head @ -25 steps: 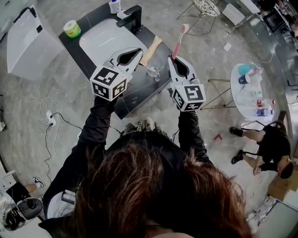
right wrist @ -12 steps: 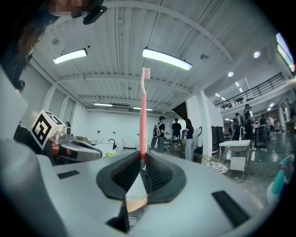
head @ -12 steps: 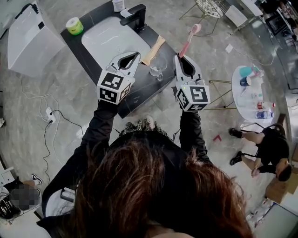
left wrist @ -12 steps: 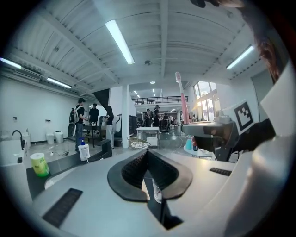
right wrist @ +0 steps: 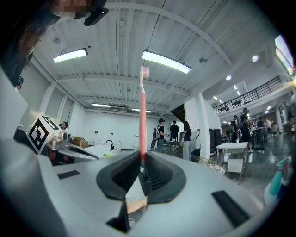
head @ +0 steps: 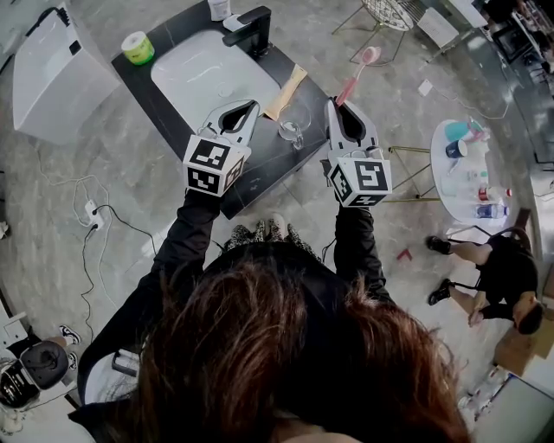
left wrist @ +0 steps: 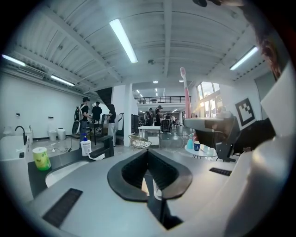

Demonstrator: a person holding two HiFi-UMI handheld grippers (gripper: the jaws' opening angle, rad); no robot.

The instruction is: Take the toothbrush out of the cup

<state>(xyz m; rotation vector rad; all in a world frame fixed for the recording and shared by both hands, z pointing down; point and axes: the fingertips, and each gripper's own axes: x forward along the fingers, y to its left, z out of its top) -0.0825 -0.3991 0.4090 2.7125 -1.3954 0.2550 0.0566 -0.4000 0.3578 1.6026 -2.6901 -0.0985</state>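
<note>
2 tools work over 1 dark tabletop (head: 145,97), and only 1 of them carries anything. At the far left stands 1 green tub (head: 138,50), beside 1 white sink (head: 208,73) with 1 black tap (head: 251,24) and 1 white bottle (head: 218,9) behind it, all well out of the way.

The left tool (head: 254,104) hovers over the tabletop's near edge, clenched with nothing between its jaws. It seems to be kept low and close, probably ready to steady the cup if needed.

Next come 1 beige strip (head: 286,91) lying flat and 1 clear glass cup (head: 293,131), which stands upright between the 2 tools and looks empty.

The right tool (head: 338,105) grips the lower end of the 1 pink toothbrush (head: 357,76). Its shaft rises straight out of the closed jaws with the bristle head on top, clear of the cup and off to its right. Holding it by the handle end probably keeps the bristles untouched, so I judge the removal is essentially done.
</note>
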